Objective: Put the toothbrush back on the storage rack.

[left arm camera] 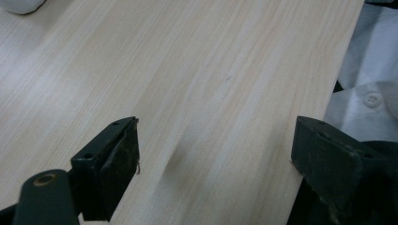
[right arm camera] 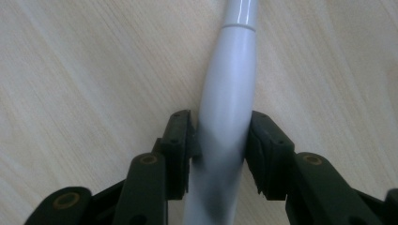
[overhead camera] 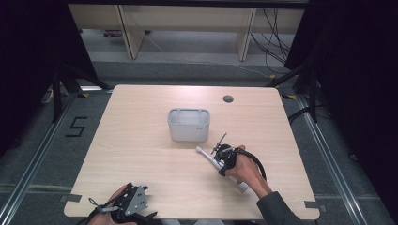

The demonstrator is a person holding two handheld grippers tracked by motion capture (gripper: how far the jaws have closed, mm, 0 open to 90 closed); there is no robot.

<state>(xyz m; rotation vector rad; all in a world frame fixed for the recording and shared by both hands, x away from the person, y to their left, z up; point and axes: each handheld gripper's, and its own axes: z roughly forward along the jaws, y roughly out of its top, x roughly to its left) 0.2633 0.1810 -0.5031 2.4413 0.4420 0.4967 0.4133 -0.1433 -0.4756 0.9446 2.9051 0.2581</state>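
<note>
At the near edge of the pale wooden table (overhead camera: 141, 154), toward its left corner, the left hand (overhead camera: 110, 208) rests low with the left gripper (overhead camera: 133, 202) lying at the table's brink, the grey three-cornered plate on top tilted up toward the camera. In the left gripper view its two black jaws stand wide apart over bare wood grain, gripping nothing, and a fold of white buttoned cloth (left arm camera: 371, 93) shows just past the table's edge. Farther in and to the right, a dark sleeve (overhead camera: 277, 208) comes up from the bottom edge and the right hand (overhead camera: 246, 171) reaches diagonally toward the middle of the table, carrying the right gripper (overhead camera: 224, 157) with its black cable looped around the wrist. Under that hand a white electric toothbrush (overhead camera: 206, 156) lies flat on the wood, its narrow head pointing up and left and its thick handle end showing behind the hand. In the right gripper view the toothbrush (right arm camera: 230, 93) runs lengthwise between the jaws, which sit tight against both sides of its handle, clamped on it. Just beyond the brush head stands a grey caddy (overhead camera: 188, 124) with open compartments along its top, near but apart from the brush. Farther still, a round cable hole (overhead camera: 228, 99) sits in the tabletop near the far edge. Around the table lies grey floor with a marked numeral at left, dark curtains on both sides, and light wooden furniture with trailing cables at the back.
</note>
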